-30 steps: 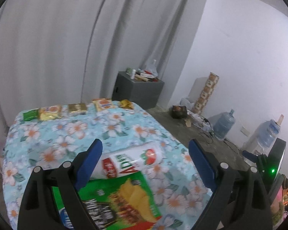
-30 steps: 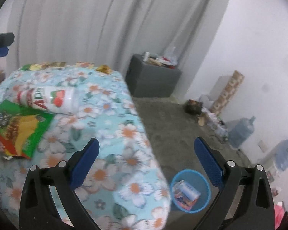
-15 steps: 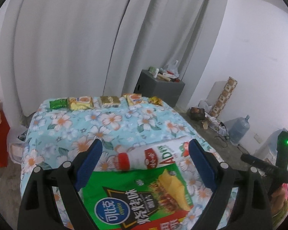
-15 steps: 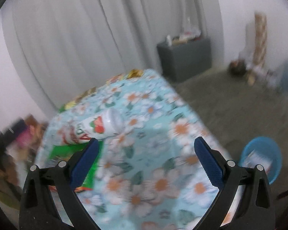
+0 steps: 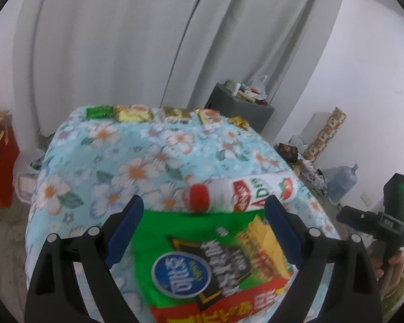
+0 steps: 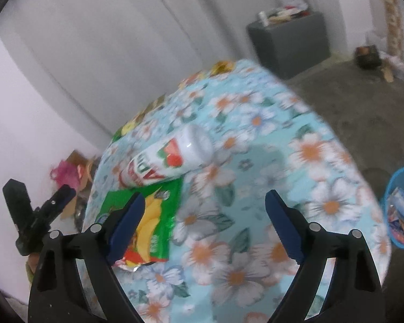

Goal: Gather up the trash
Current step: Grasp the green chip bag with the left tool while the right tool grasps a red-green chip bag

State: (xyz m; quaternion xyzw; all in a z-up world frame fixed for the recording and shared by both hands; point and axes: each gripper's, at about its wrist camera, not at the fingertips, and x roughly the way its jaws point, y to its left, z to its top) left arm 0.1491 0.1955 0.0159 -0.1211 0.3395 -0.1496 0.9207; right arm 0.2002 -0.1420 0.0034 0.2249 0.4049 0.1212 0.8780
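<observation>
Fingers (image 5: 124,231) of the left gripper (image 5: 202,231) stand wide apart, released, straddling the near part of a green chip bag (image 5: 215,258) without pressing it; whether they brush its edges cannot be told. Lying flat on the worktop (image 5: 121,156), the glossy foil bag has its long axis running away from the left camera, its print upside down from there. Just beyond its far edge, touching it, a white plastic bottle (image 5: 245,192) lies on its side, crosswise to the bag, red cap (image 5: 199,196) toward the left of that view, its round base toward the right gripper (image 6: 202,231). That gripper's blue-padded fingers (image 6: 282,228) have just been closing a little yet gape wide over the flowered cloth, nothing between them, the bag's corner near the left one. Small snack packets (image 5: 133,113) line the worktop's far edge. On the floor stands a blue bin (image 6: 401,210) with wrappers inside.
</observation>
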